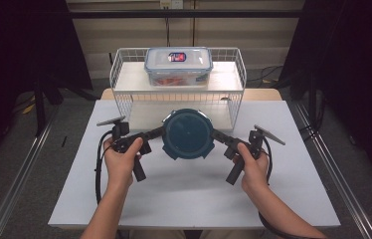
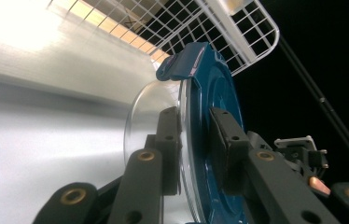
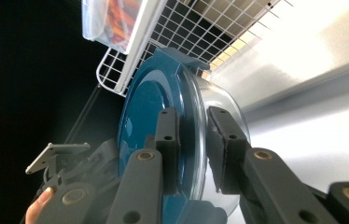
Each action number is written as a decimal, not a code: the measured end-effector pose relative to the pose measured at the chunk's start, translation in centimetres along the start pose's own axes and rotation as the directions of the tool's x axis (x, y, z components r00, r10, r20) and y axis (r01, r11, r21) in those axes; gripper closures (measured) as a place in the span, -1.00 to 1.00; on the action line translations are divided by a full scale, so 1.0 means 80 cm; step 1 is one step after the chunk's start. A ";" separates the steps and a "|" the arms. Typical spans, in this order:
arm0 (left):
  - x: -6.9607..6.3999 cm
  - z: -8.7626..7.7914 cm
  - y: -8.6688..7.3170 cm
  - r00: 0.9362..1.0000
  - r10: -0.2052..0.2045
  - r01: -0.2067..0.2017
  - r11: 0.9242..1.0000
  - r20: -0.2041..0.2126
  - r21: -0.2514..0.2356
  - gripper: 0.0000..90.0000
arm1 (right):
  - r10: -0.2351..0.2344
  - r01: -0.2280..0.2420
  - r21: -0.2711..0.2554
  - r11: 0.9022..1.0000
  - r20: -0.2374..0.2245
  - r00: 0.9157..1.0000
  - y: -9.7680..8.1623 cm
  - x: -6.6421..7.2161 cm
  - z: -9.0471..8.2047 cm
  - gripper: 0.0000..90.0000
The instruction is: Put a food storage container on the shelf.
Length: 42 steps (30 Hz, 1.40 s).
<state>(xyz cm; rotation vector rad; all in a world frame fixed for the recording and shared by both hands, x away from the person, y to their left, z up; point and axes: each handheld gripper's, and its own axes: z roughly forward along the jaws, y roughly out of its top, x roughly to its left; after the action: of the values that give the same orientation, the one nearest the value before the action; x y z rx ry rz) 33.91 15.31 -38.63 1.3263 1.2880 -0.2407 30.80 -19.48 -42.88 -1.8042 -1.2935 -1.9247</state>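
Round clear container with teal clip lid (image 1: 188, 133), clamped at opposite rims by left gripper (image 1: 155, 133) and right gripper (image 1: 220, 136), held above white table (image 1: 184, 194) (carrying step); next, level placement into white wire rack (image 1: 124, 94).

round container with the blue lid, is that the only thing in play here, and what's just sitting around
In use:
- round container, clear bowl with blue lid
- left gripper, shut on its rim
- right gripper, shut on the opposite rim

Just there:
- wire rack
- clear food box on the rack's upper shelf
- table
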 end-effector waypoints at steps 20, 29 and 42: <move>-0.050 -0.011 0.049 0.998 0.045 -0.044 0.998 0.036 -0.044 0.66 | -0.039 0.037 -0.053 0.998 -0.050 0.998 0.040 0.054 0.003 0.67; -0.056 -0.017 0.067 0.998 0.035 -0.031 0.998 0.060 -0.062 0.66 | -0.051 0.046 -0.071 0.996 -0.076 0.996 0.058 0.080 0.009 0.68; -0.073 -0.021 0.084 0.996 0.040 -0.034 0.996 0.073 -0.082 0.67 | -0.080 0.072 -0.095 0.993 -0.085 0.993 0.082 0.113 0.013 0.69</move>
<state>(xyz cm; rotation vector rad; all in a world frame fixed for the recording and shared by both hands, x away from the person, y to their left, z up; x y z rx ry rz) 36.00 15.87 -29.83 1.2599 1.1971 -0.2087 33.79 -19.02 -32.13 -1.7125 -1.2823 -2.1112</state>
